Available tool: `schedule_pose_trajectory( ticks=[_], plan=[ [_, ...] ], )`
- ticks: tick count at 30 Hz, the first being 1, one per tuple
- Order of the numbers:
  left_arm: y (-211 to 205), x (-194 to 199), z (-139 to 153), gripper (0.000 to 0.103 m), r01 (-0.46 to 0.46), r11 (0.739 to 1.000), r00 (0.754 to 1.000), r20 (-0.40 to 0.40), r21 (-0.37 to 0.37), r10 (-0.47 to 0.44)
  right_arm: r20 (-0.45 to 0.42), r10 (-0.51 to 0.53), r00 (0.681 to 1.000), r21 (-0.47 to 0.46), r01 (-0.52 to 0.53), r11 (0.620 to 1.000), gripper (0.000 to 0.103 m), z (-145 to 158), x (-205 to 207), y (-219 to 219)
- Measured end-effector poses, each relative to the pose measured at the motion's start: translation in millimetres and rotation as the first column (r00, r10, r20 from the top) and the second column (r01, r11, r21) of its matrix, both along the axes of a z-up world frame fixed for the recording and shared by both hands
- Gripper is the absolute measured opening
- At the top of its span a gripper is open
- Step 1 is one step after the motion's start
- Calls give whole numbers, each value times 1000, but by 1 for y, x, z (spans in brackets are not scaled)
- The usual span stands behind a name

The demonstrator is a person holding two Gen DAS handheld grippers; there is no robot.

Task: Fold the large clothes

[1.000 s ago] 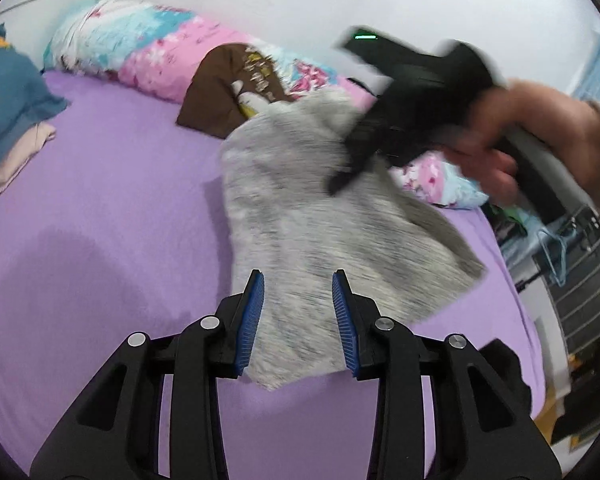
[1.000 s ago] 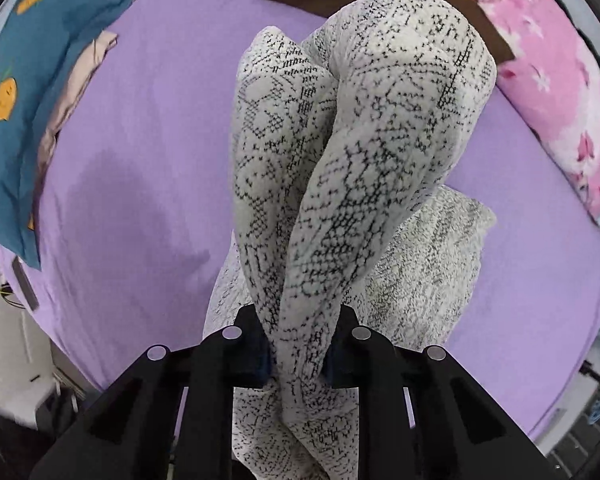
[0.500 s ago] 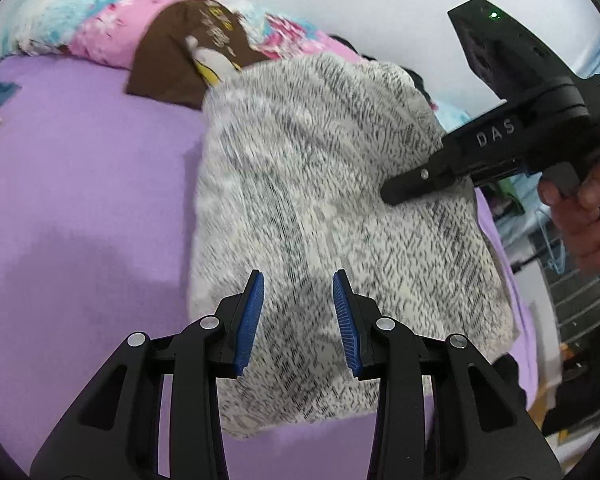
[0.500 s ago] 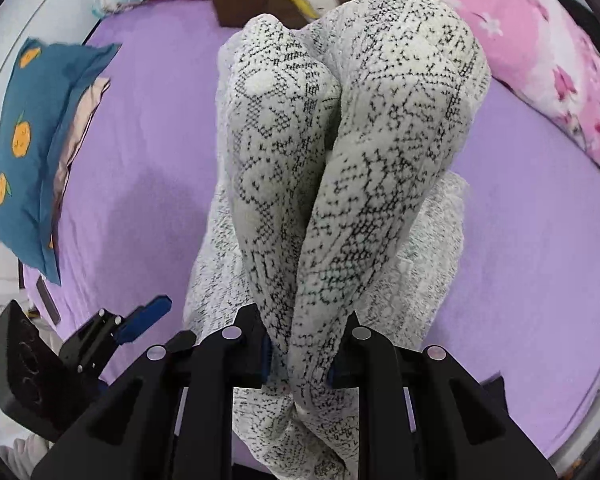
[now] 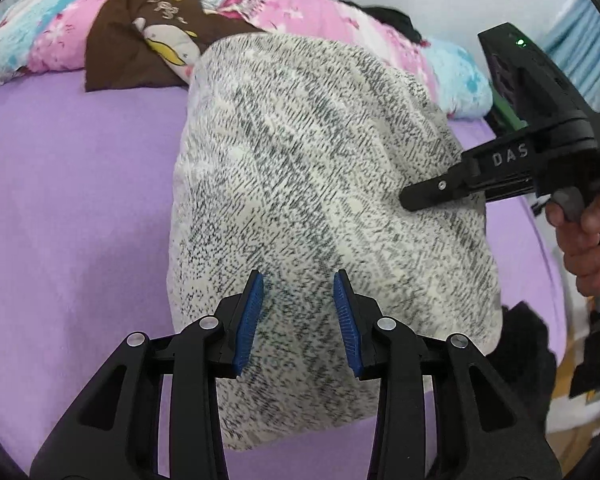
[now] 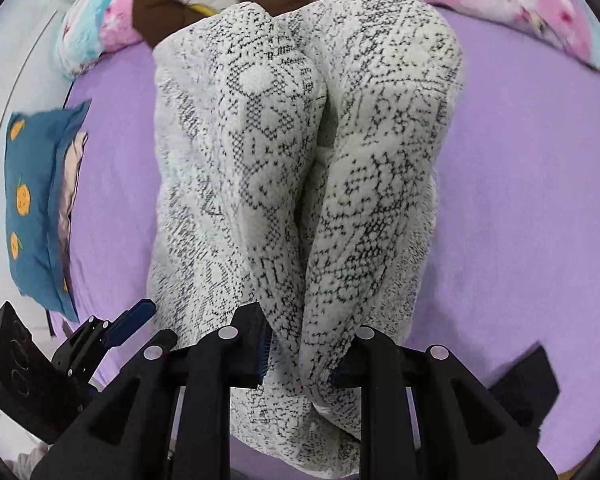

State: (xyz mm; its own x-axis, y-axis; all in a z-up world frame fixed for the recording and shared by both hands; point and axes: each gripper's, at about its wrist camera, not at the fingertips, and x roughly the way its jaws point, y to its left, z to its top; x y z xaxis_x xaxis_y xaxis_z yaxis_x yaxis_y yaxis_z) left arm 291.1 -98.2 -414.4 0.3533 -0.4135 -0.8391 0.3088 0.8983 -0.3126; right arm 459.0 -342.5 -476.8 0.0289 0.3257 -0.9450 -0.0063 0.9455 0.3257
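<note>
On the purple bed [image 5: 72, 208] lies a fuzzy white sweater [image 5: 320, 184] speckled with black, its length running from the near edge toward the pillows. The right gripper [image 6: 300, 354], fingers just easing apart, pinches a raised fold of it. The left gripper [image 5: 299, 322] hovers above, fingers parted, empty.

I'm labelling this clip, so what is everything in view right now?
sweater: one, white with black flecks, on the bed, bunched between the right gripper's fingers
bedsheet: one, purple, under everything
quilt: one, pink and blue floral, far edge
brown cloth: one, on the quilt
pillow: one, teal with orange fruit, left side
left gripper: black, blue pads, open above the sweater
right gripper: black, jaws just eased, sweater between them
hand: one, holding the right gripper
</note>
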Motion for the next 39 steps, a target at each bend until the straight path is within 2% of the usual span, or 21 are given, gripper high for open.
schedule_pose_trajectory(
  ticks=[2,6,12,19,26,29,31,33,36,39],
  plan=[
    [-12,1,-4,36,24,999,1000,9,38,-25,-5,-30,1000,16,31,999,21,-11,-1,-9],
    [-42,-1,-13,36,54,984,998,9,168,-56,-35,-61,998,26,62,998,24,-42,1,-14],
    [-56,5,-26,36,12,963,1000,12,268,-16,-47,-37,998,60,39,997,28,-72,5,-3],
    [-57,0,-23,36,-22,956,1000,25,291,15,-26,-32,999,99,35,994,35,-91,-3,-11],
    [-63,-5,-25,36,-48,954,999,38,296,39,-13,-63,998,97,64,993,43,-108,-6,-14],
    [-63,-5,-25,36,-47,953,999,40,299,37,-9,-93,996,103,93,990,51,-104,-9,-19],
    [-65,-5,-25,36,-23,951,999,43,308,11,8,-107,994,115,105,988,59,-94,-12,-29],
    [-63,-5,-24,36,-8,956,999,42,294,-4,19,-173,985,87,170,982,70,-78,-20,-43],
    [-59,-5,-25,36,-8,959,999,40,284,-3,55,-264,963,104,257,961,76,-53,-36,-69],
    [-57,-7,-25,36,0,959,999,44,284,-13,120,-280,952,85,271,959,76,-25,-54,-84]
  ],
)
